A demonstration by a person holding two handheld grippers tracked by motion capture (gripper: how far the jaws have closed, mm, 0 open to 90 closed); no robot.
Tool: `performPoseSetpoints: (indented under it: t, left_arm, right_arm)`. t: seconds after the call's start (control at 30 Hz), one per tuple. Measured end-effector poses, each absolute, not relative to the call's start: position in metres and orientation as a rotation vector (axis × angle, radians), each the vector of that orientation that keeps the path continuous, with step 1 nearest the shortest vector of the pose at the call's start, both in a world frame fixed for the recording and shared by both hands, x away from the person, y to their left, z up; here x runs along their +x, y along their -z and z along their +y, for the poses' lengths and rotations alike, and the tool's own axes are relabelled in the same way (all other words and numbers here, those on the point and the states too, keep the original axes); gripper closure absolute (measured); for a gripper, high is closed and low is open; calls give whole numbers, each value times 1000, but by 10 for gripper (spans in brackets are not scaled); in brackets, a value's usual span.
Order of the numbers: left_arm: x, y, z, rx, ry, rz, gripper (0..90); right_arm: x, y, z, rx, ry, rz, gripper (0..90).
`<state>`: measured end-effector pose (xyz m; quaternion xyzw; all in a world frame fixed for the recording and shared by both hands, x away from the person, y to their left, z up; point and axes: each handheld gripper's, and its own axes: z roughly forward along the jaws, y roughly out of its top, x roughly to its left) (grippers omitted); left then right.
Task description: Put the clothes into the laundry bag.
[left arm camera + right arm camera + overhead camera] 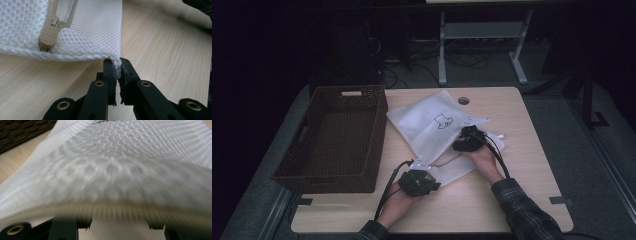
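On the worktop (pixel 512 165), beside the basket (pixel 337 140), the mesh bag (pixel 432 125) is lying; left gripper (pixel 117 70) fingers are pinching its corner, while right gripper (pixel 468 140) fingers are seemingly standing apart under its blurred edge.

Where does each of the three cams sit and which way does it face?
High view: above the person's side, looking forward and down on the table; wicker basket, white mesh bag, both forearms, left gripper, right gripper.
Left gripper view: rides that gripper, looks along its jaws, shut on the bag's corner; beige zipper beyond.
Right gripper view: looks along its jaws under lifted, blurred mesh; basket at top left.
Shared: all three show the bag.
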<state>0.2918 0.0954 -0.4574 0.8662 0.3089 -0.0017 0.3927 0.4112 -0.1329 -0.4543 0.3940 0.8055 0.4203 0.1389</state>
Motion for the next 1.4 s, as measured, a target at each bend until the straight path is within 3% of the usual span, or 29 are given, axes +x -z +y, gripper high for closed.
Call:
performPoseSetpoints:
  t: [0.73, 1.4]
  left_arm:
    - [292, 458, 96, 2196, 3, 788, 841]
    - [293, 458, 96, 2200, 4, 788, 841]
  right_arm:
    - [369, 434, -199, 1065, -1171, 2398, 405]
    - [395, 450, -273, 1247, -1173, 2299, 383]
